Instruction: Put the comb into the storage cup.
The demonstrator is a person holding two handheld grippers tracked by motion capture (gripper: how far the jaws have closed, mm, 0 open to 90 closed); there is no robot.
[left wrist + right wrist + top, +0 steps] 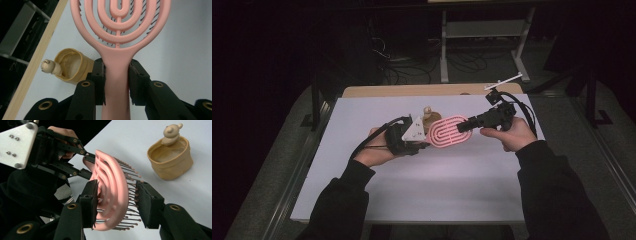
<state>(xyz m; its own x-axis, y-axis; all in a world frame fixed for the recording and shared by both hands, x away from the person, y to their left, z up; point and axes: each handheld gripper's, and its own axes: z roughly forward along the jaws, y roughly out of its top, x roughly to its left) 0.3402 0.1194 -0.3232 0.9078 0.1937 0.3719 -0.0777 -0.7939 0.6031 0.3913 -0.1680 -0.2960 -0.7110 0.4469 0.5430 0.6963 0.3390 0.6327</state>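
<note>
Hairbrush (pixel 451 132), pink, with an open looped head and dark ball-tipped bristles: we find it held clear of the white surface (pixel 452 185), near its middle, between our two hands.

Left claw (pixel 117 82): we see both pads pressed against the sides of the brush handle, just below the point where it widens into the head. In the high view this claw (pixel 424 145) sits at the left end of the brush, under its grey three-cornered plate.

Right claw (pixel 117 205): its jaws straddle the far end of the brush head, one pad on the smooth back, the other over the bristle tips. We cannot tell whether the pads truly bear on the brush. In the high view this claw (pixel 462 127) meets the brush from the right.

Cup (pixel 170 157), tan, soft-walled and open-topped, with a small pale figure (pixel 172 131) perched at its rim: it stands on the surface just beyond the brush, apart from it, toward the far wooden edge (pixel 412 90).

Sleeves, dark, enter from the near side.
</note>
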